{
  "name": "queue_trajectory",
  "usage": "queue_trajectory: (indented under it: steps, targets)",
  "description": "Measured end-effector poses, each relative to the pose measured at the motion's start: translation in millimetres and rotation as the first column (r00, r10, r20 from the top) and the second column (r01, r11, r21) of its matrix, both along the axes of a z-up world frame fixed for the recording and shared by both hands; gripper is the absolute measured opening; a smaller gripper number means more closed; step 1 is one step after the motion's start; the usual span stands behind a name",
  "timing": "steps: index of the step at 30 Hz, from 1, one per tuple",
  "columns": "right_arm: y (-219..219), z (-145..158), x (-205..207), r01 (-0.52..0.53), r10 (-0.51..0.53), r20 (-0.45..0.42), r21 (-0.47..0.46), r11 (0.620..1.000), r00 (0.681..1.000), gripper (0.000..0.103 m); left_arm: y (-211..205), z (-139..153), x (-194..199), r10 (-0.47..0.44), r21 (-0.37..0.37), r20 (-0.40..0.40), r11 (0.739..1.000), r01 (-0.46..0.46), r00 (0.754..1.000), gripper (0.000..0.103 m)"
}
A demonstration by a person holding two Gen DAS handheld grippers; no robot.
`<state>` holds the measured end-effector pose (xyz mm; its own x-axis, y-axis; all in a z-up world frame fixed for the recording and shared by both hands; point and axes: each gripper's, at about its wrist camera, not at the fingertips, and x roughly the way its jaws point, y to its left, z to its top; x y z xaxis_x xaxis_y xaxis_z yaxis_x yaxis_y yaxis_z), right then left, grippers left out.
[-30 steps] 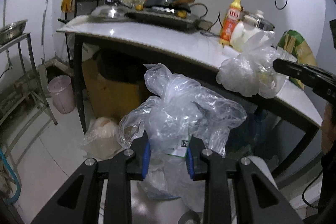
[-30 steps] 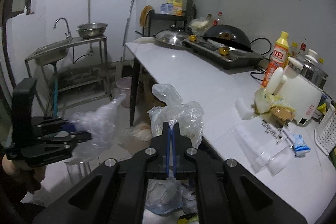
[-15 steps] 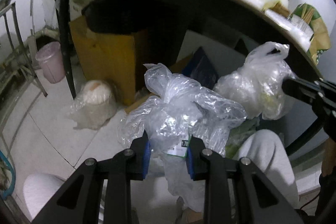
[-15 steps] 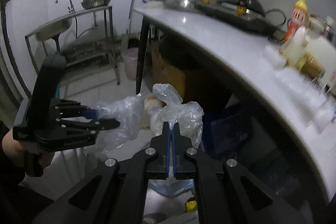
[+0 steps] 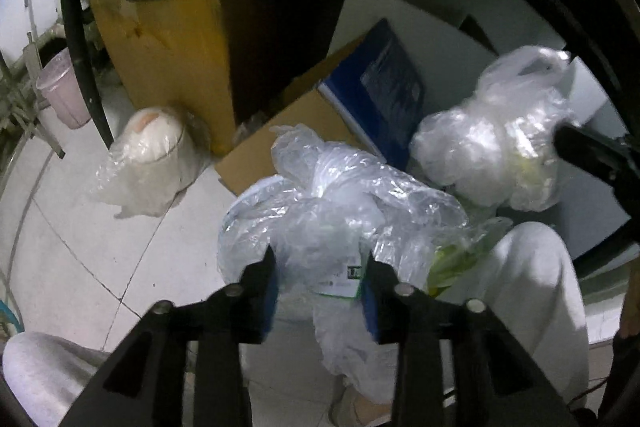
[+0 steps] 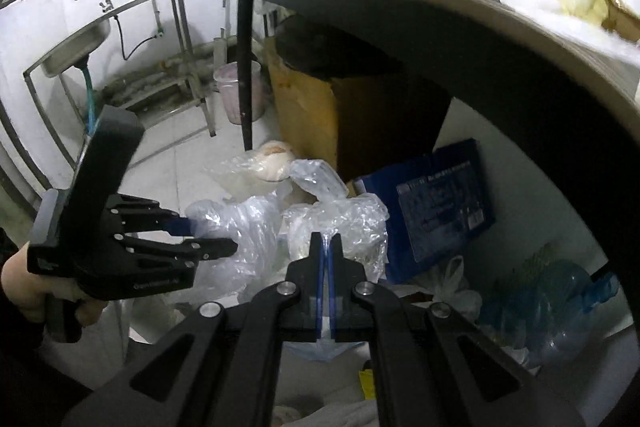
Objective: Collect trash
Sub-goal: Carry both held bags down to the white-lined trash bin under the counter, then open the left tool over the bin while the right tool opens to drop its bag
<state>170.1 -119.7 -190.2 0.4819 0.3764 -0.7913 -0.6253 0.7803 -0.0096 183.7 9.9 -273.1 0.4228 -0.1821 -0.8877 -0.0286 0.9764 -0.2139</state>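
My left gripper (image 5: 320, 281) points down at the floor, and its jaws are opening. A crumpled clear plastic trash bag (image 5: 340, 211) with a white label still fills the gap and touches both blue pads. In the right wrist view the same left gripper (image 6: 208, 237) sits at the left with that bag (image 6: 244, 227). My right gripper (image 6: 327, 241) is shut on the neck of a second clear trash bag (image 6: 344, 219). This second bag (image 5: 492, 155) hangs at the right in the left wrist view, off the right gripper's dark finger (image 5: 584, 151). The two bags hang side by side below the table edge.
Under the table (image 6: 440, 11) stand a brown cardboard box (image 5: 168, 39) and a blue box (image 6: 440, 199). A bagged white bowl (image 5: 152, 143) lies on the tiled floor by the black table leg (image 6: 245, 67). A pink bin (image 5: 66, 91), a water jug (image 6: 552, 311) and the person's knees (image 5: 532, 283) are close.
Both grippers have sunk from counter height to below the table edge and tilted toward the floor, bags still with them. The left jaws stand a little wider than before.
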Motion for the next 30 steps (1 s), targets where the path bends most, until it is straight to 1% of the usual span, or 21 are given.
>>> queue_trajectory:
  steps: [1,2,3,6,12,17,23,27,30]
  targets:
    - [0,-3,2,0.005,-0.005,-0.005,-0.001,1.000,1.000,0.001,-2,-6,4,0.002,-0.001,-0.013,1.000,-0.002,1.000,0.051]
    - [-2,-8,5,0.011,-0.011,-0.012,-0.003,1.000,1.000,0.001,-3,-9,7,0.004,0.002,-0.017,1.000,-0.004,1.000,0.060]
    - [-3,-10,8,0.014,-0.014,-0.015,-0.005,1.000,1.000,0.001,-5,-11,9,0.007,0.005,-0.012,1.000,-0.007,1.000,0.064]
    - [-4,-22,18,0.025,-0.026,-0.034,-0.014,1.000,0.999,0.001,-8,-16,14,0.005,-0.003,-0.009,1.000,-0.005,1.000,0.067]
    - [0,-43,27,0.025,-0.027,-0.071,-0.020,0.999,0.997,0.001,4,-29,17,0.038,-0.010,-0.032,0.999,-0.039,0.999,0.067]
    - [10,-53,31,-0.001,-0.002,-0.092,-0.028,1.000,0.996,0.001,21,-23,13,0.085,-0.008,-0.013,0.996,-0.085,0.996,0.067]
    - [34,-63,31,-0.035,0.029,-0.119,-0.047,0.998,0.992,0.001,47,-19,4,0.143,-0.014,0.004,0.990,-0.143,0.990,0.067]
    - [52,-71,33,-0.049,0.040,-0.151,-0.054,0.997,0.988,0.002,65,-18,-4,0.177,-0.022,0.012,0.984,-0.177,0.984,0.067]
    - [65,-79,38,-0.038,0.026,-0.187,-0.064,0.997,0.982,0.002,77,-17,-8,0.201,-0.034,0.018,0.979,-0.200,0.979,0.067]
